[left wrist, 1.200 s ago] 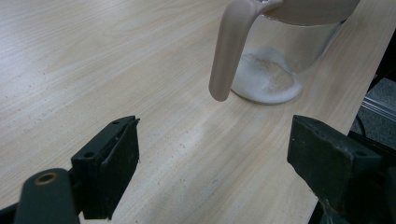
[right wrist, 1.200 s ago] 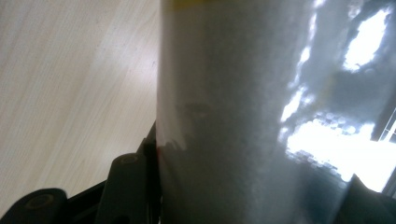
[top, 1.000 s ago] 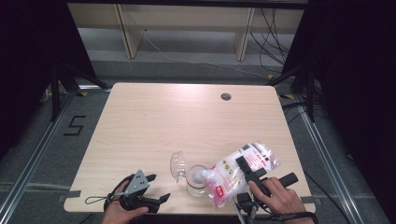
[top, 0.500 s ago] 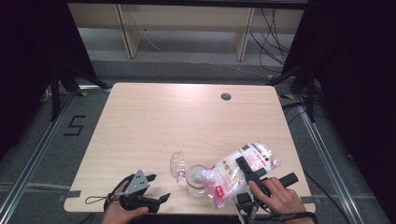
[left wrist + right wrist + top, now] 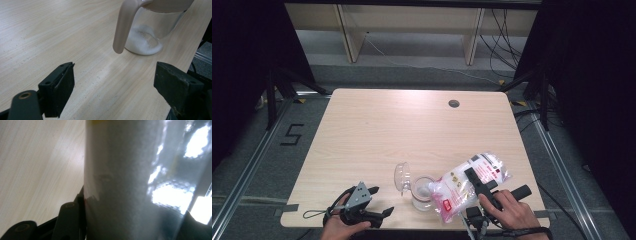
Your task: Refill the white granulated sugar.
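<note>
Fingers of right gripper [image 5: 477, 181] clamp plastic bag [image 5: 464, 184] over glass jug [image 5: 421, 192]; left gripper [image 5: 376, 201] fingers spread wide, empty.

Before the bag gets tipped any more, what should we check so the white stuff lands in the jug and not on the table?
1. Bag gripped: ok. The right gripper has its jaws pressed on both sides of it, seen close up in the right gripper view.
2. Bag's low end over the jug: ok, it overlaps the rim in the high view.
3. Jug upright: ok, with white grains already at the bottom.
4. Jug held steady: not ok. The left gripper is open and apart from it, short of the handle.
5. Spills on the table: ok, none seen.
6. Bag's opening: cannot tell, it is hidden.
</note>
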